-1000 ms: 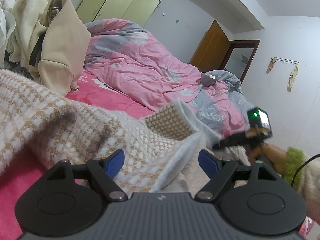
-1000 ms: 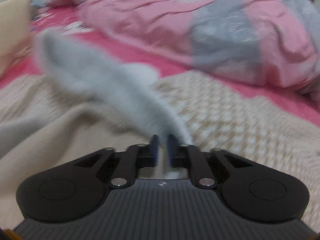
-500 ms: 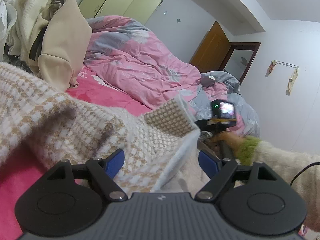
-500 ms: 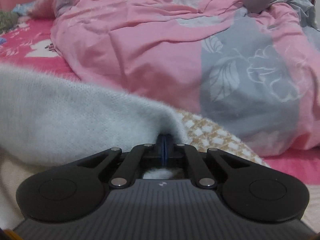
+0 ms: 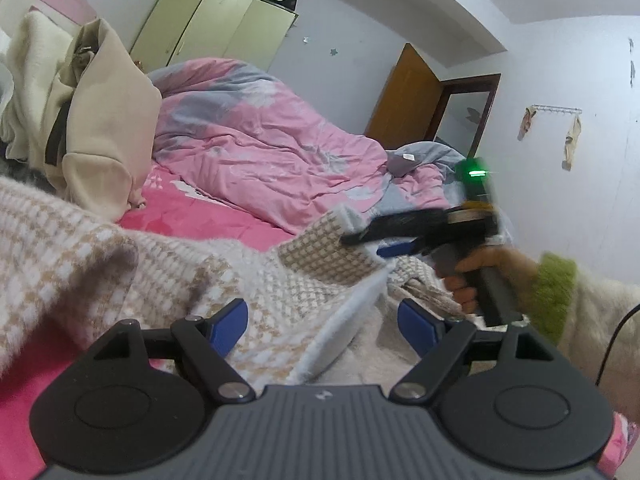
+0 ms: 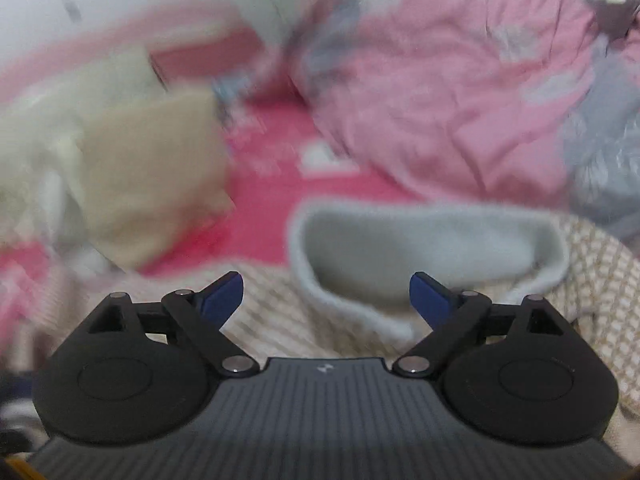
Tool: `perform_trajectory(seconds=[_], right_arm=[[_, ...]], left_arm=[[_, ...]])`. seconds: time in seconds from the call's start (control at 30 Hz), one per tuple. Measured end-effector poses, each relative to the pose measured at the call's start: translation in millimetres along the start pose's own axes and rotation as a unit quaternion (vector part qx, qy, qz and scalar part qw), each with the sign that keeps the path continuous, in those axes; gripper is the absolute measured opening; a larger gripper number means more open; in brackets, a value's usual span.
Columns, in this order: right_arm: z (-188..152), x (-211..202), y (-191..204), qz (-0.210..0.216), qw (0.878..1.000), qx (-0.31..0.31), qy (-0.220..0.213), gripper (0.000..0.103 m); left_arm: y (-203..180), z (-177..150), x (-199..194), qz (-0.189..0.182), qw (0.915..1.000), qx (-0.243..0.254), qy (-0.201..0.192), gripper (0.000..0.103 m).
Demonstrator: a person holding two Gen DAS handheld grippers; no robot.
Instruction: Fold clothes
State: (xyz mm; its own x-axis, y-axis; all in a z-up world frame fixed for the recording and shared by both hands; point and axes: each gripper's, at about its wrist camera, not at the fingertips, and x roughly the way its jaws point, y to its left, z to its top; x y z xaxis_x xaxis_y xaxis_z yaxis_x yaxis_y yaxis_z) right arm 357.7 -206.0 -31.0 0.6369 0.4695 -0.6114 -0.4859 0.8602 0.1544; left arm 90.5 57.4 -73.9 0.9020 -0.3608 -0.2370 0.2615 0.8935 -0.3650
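A beige-and-white checked knit sweater (image 5: 256, 280) lies rumpled on the pink bed sheet (image 5: 188, 216). My left gripper (image 5: 322, 322) is open just above it, and a raised fold with a white edge (image 5: 352, 320) runs between its fingers untouched. My right gripper (image 5: 372, 242), held by a hand (image 5: 468, 276) in a green cuff, hovers over the upturned checked flap. In the blurred right wrist view the right gripper (image 6: 326, 298) is open and holds nothing. The sweater's pale grey ribbed edge (image 6: 400, 248) curls just beyond its fingertips.
A crumpled pink and grey duvet (image 5: 260, 152) fills the far half of the bed. A pile of cream clothes (image 5: 92, 120) rises at the left. A pale green wardrobe (image 5: 216, 24) and a wooden door (image 5: 404, 96) stand by the far wall.
My right gripper was shut on the sweater's pale edge; it has let go and opened after carrying it across the sweater. The left gripper stayed open in place.
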Motion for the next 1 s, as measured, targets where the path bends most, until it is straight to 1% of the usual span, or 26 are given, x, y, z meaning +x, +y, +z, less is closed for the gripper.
perform_trajectory(seconds=[0.03, 0.07, 0.1, 0.13, 0.17, 0.23, 0.27, 0.33, 0.4, 0.47, 0.53, 0.6, 0.67, 0.73, 0.77, 0.8, 0.83, 0.87, 0.9, 0.93, 0.97, 1.0], right_arm=[[2, 11, 3, -0.013, 1.0, 0.003, 0.021, 0.079], [3, 23, 5, -0.026, 0.999, 0.005, 0.043, 0.045], [5, 34, 8, -0.039, 0.997, 0.008, 0.064, 0.025], [9, 41, 13, -0.043, 0.996, 0.009, 0.076, 0.005], [16, 41, 21, -0.037, 0.996, 0.006, 0.076, 0.005], [29, 41, 38, -0.024, 0.997, 0.0, 0.074, 0.004], [39, 39, 49, -0.009, 0.998, -0.001, 0.069, 0.004], [66, 34, 74, 0.038, 0.998, 0.001, 0.049, 0.004], [93, 41, 95, 0.064, 0.997, 0.005, 0.033, 0.004], [119, 52, 117, 0.089, 0.996, 0.011, 0.019, 0.004], [133, 79, 127, 0.102, 0.994, 0.037, 0.014, 0.004], [138, 105, 122, 0.111, 0.99, 0.082, 0.01, 0.004], [132, 128, 99, 0.117, 0.982, 0.146, 0.007, 0.004], [126, 151, 75, 0.121, 0.97, 0.21, 0.005, 0.005], [123, 163, 63, 0.123, 0.963, 0.241, 0.003, 0.008], [120, 174, 51, 0.125, 0.954, 0.272, 0.002, 0.008], [116, 182, 44, 0.127, 0.948, 0.29, 0.012, 0.018], [112, 186, 43, 0.13, 0.947, 0.291, 0.037, 0.031], [109, 187, 44, 0.127, 0.948, 0.286, 0.055, 0.035], [108, 181, 47, 0.117, 0.953, 0.271, 0.062, 0.048], [108, 169, 51, 0.11, 0.959, 0.254, 0.063, 0.056], [108, 153, 53, 0.109, 0.963, 0.241, 0.058, 0.059]], left_arm=[[1, 0, 0, 0.004, 1.0, -0.003, 0.001, 0.083], [3, 1, 0, 0.011, 0.9999, -0.006, 0.004, 0.083], [4, 1, 2, 0.021, 0.9997, -0.008, 0.011, 0.082], [6, 2, 3, 0.03, 0.9993, -0.009, 0.018, 0.079], [6, 2, 5, 0.041, 0.9988, -0.008, 0.027, 0.076], [7, 3, 5, 0.054, 0.9979, -0.003, 0.035, 0.076], [7, 3, 3, 0.057, 0.9978, -0.001, 0.035, 0.076], [6, 4, -1, 0.066, 0.9974, 0.009, 0.028, 0.076], [3, 4, -7, 0.073, 0.9969, 0.025, 0.016, 0.079], [1, 5, -11, 0.08, 0.9962, 0.036, 0.005, 0.079], [4, 7, -11, 0.086, 0.9959, 0.029, 0.006, 0.079], [16, 10, -9, 0.092, 0.9957, -0.003, 0.013, 0.079], [29, 13, -7, 0.097, 0.9943, -0.039, 0.021, 0.079], [42, 14, -5, 0.1, 0.9918, -0.074, 0.031, 0.076], [46, 14, -4, 0.097, 0.9908, -0.088, 0.036, 0.076], [48, 14, -2, 0.094, 0.9902, -0.096, 0.039, 0.076], [50, 15, -2, 0.094, 0.9901, -0.097, 0.038, 0.076], [50, 16, -2, 0.095, 0.9903, -0.095, 0.035, 0.076], [50, 16, -2, 0.096, 0.9904, -0.094, 0.031, 0.076], [51, 17, -2, 0.097, 0.9905, -0.093, 0.027, 0.076], [51, 17, -3, 0.097, 0.9905, -0.093, 0.024, 0.076], [53, 16, -4, 0.098, 0.9905, -0.094, 0.021, 0.076]])
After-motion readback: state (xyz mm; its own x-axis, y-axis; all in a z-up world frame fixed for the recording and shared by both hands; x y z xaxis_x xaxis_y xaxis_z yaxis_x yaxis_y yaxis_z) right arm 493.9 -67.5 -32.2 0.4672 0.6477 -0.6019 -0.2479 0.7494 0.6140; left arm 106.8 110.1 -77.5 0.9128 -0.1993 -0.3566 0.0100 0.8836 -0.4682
